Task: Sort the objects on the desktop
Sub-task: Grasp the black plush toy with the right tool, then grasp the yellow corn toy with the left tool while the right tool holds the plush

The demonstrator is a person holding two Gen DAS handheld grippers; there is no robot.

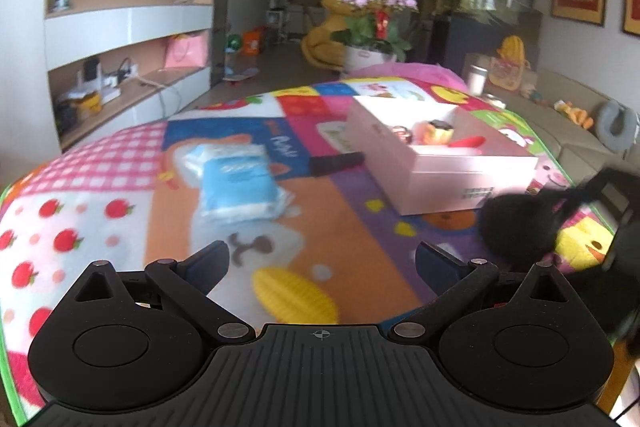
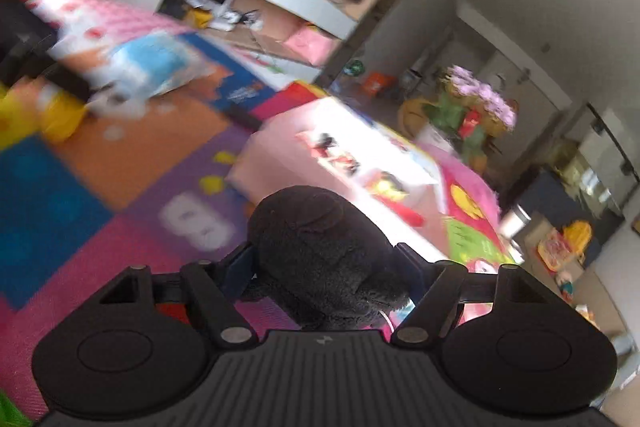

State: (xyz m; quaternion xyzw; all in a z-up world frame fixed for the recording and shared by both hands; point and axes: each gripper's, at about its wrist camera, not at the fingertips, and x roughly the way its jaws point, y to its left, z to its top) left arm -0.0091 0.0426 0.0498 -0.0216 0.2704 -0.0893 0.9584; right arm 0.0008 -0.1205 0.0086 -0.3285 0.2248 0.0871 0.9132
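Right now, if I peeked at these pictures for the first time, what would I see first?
Probably the fuzzy black plush toy, squeezed in the right claw above the bright cartoon blanket. Next, the pink box lying open on the blanket with small toys inside, and the blue tissue pack to its left. The left claw is open and empty.

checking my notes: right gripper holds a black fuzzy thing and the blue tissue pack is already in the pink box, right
Not quite. The blue tissue pack lies on the blanket, left of the pink box, as the left wrist view shows. The right gripper does hold the black fuzzy thing.
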